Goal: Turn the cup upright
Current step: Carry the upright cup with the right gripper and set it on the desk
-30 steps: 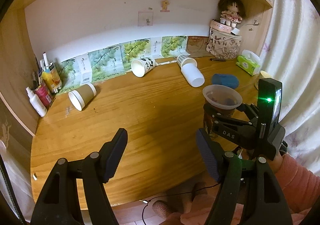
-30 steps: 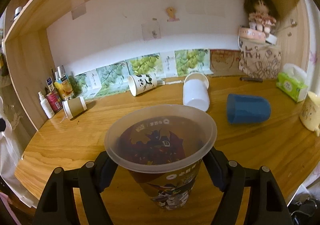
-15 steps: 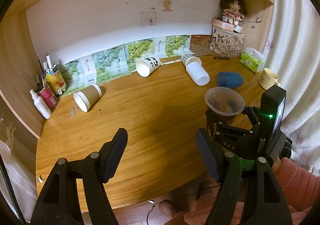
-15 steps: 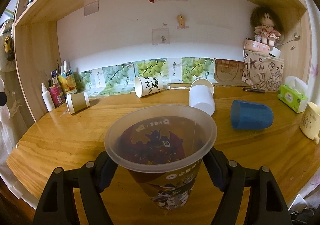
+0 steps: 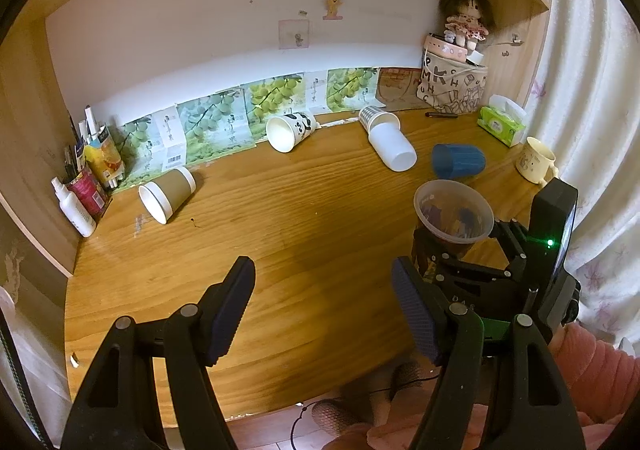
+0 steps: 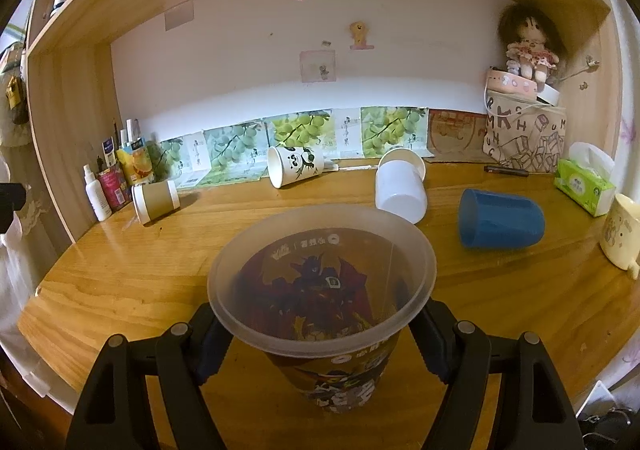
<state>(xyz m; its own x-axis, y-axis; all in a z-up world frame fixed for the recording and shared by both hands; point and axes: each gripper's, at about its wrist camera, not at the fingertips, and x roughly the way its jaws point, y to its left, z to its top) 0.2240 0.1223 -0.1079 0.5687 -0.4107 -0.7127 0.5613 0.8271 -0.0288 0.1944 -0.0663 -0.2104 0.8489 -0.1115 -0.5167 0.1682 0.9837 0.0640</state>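
Observation:
My right gripper (image 6: 320, 346) is shut on a clear plastic cup with a cartoon print (image 6: 324, 310), held upright over the desk's front right; it also shows in the left wrist view (image 5: 452, 215). My left gripper (image 5: 324, 306) is open and empty over the front of the wooden desk (image 5: 280, 234). Several cups lie on their sides: a brown paper cup (image 5: 168, 193), a panda cup (image 5: 290, 131), a white cup (image 5: 390, 143) and a blue cup (image 5: 458, 161).
Bottles and pens (image 5: 84, 185) stand at the back left. A doll on a printed bag (image 5: 456, 81), a green tissue pack (image 5: 502, 125) and an upright cream mug (image 5: 536, 159) stand at the back right. A shelf runs overhead.
Both cameras have pulled back and up a little, so more of the desk shows. The right gripper still holds the printed cup upright; the left stays open.

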